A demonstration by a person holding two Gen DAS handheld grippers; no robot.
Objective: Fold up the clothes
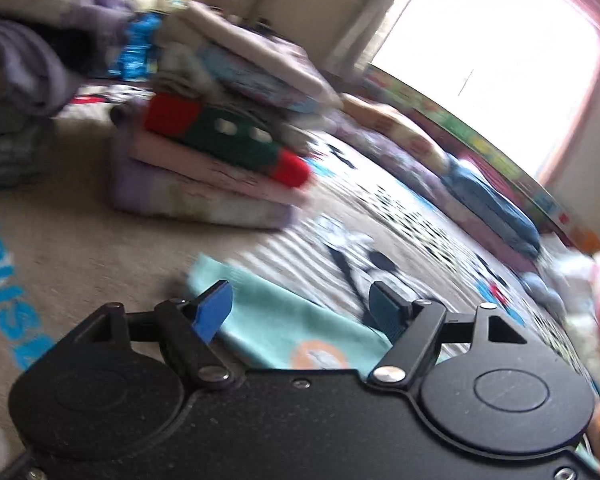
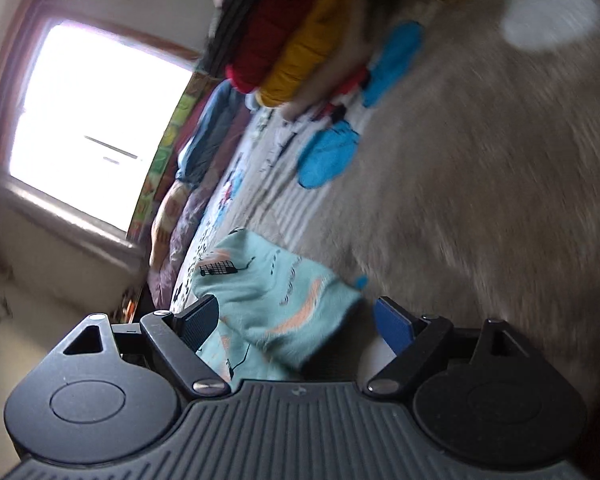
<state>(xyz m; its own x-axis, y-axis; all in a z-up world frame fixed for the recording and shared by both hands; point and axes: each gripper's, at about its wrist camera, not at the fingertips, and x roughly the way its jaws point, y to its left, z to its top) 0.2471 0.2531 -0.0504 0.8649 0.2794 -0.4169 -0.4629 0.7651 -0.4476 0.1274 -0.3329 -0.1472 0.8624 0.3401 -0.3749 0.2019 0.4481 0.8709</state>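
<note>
A light teal garment [image 1: 284, 324] with orange and black prints lies on the beige bedspread [image 1: 80, 248]. In the left wrist view it sits just below and between my open left gripper [image 1: 300, 308] and its blue fingertips [image 1: 214, 310]. In the right wrist view the same teal garment [image 2: 276, 300] is folded over on itself, and my right gripper [image 2: 296, 320] is open above it with nothing held. Both views are motion-blurred.
A stack of folded clothes [image 1: 216, 160] stands ahead of the left gripper, with grey folded items [image 1: 16, 80] at far left. Red and yellow puffy garments [image 2: 288, 40] lie beyond the right gripper. Pillows [image 1: 492, 204] line the bed edge under a bright window [image 1: 488, 52].
</note>
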